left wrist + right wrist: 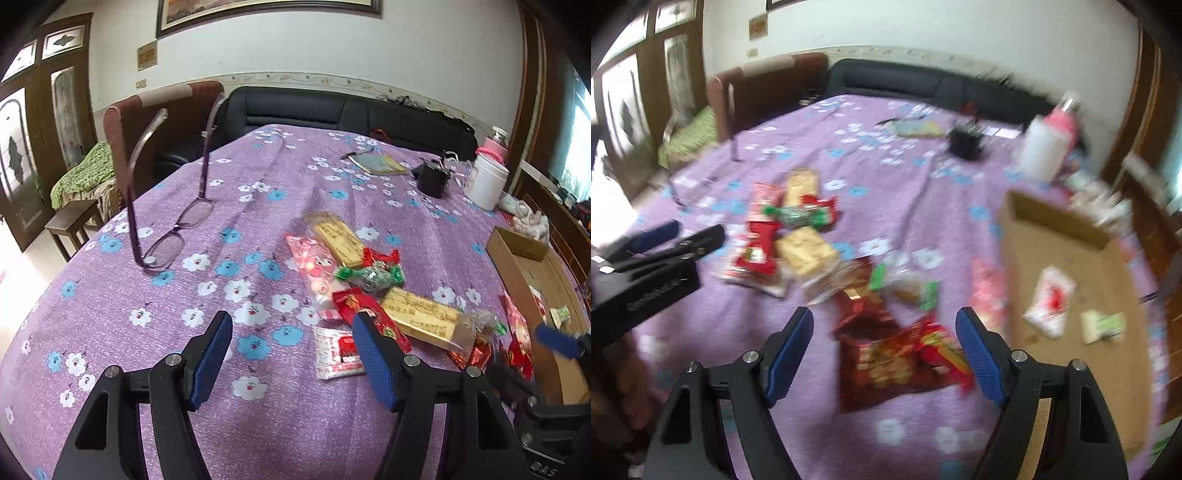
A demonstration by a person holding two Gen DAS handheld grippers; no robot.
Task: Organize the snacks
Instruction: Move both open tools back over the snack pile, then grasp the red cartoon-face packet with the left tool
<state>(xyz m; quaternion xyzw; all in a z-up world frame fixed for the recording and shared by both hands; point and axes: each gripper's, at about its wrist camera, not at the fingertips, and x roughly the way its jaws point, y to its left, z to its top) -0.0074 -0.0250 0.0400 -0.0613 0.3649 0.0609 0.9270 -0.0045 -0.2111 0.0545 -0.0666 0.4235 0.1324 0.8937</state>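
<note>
Both your grippers, left gripper [291, 354] and right gripper [884, 354], gape empty above the snacks [373, 291] (cardboard box [1067, 236] right of them); overlapping wrappers under the right may snag together.

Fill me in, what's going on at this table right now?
A person is sorting snacks with a gripper in each hand. A pile of wrapped snacks lies on the purple flowered tablecloth, and a cardboard box to the right already holds two packets. The left gripper is open over a white-and-red packet, holding nothing. The right gripper is open too, hovering over a dark red bag; the view is blurred. A pair of glasses sits apart.
</note>
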